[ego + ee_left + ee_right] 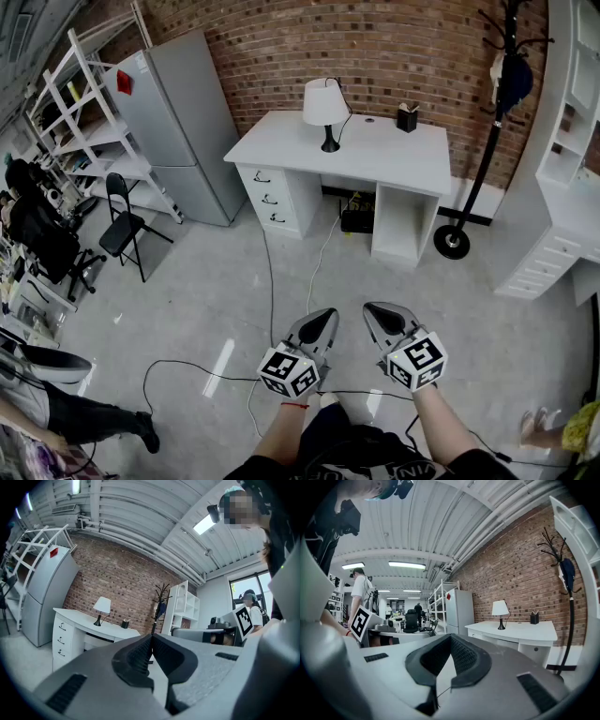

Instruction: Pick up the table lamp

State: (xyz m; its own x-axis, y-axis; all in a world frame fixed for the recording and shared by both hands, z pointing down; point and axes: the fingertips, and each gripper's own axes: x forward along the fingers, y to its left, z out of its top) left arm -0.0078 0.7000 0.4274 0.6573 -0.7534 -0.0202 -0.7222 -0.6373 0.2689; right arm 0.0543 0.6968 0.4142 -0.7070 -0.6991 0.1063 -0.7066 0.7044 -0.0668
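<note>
The table lamp, with a white shade and a black stem and base, stands upright on the white desk against the brick wall, far ahead of me. It also shows small in the left gripper view and the right gripper view. My left gripper and right gripper hang side by side low over the floor, well short of the desk. The left gripper has its jaws closed tip to tip with nothing between them, and so does the right gripper.
A black pen holder sits on the desk right of the lamp. A grey fridge stands left of the desk, and a black coat stand and white shelving to its right. Cables cross the floor. A folding chair is at left.
</note>
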